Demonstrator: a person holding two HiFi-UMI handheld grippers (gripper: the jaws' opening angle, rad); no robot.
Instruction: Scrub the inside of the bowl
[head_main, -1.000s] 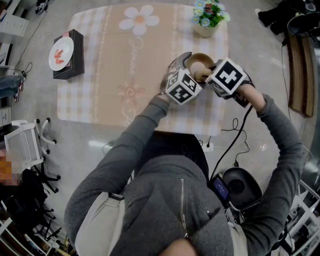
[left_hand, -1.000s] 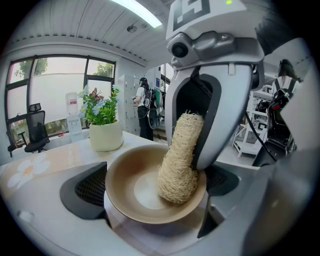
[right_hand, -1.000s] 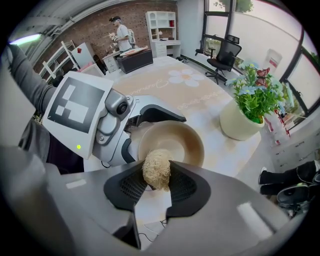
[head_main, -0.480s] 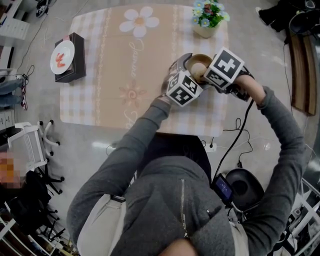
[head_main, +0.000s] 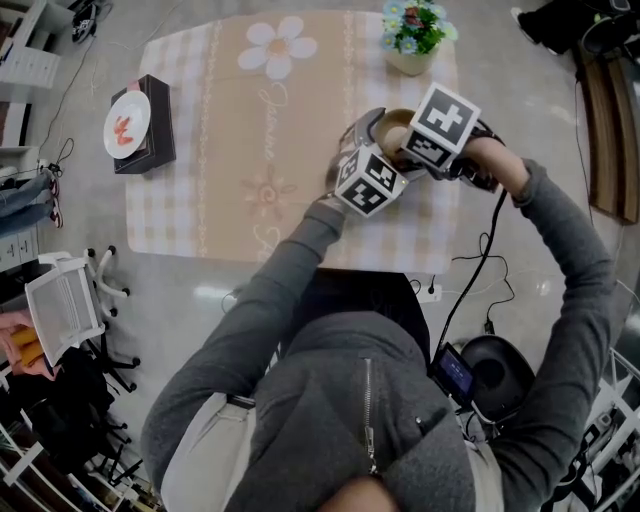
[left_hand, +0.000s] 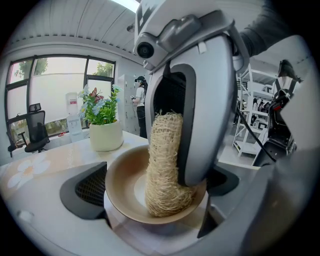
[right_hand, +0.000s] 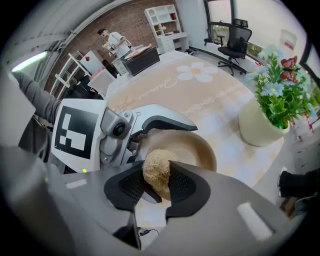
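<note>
The scrubbing step is under way. The left gripper (left_hand: 157, 187) has its jaws pressed against opposite sides of the round tan shallow bowl (left_hand: 125, 187), bracing it over the near right part of the checked, flower-printed tablecloth (head_main: 230, 120). The bowl sits just in front of the cream pot of blue and white flowers (head_main: 412, 40). Whether the bowl rests on the cloth or is lifted a little off it is hard to tell from the head view, since the two marker cubes cover it.

The right gripper (right_hand: 159, 186) pinches the upper end of a pale, fibrous loofah scrubber (left_hand: 162, 170). The scrubber hangs down into the bowl, and its lower end bends against the inner wall at the side nearest the left gripper's camera. The far side of the basin and its pale centre look bare of the scrubber.

The next move probably calls for sweeping the scrubber round the inner wall and across the bottom with steady downward pressure, while the left jaws hold firm so the bowl neither turns nor tips.
</note>
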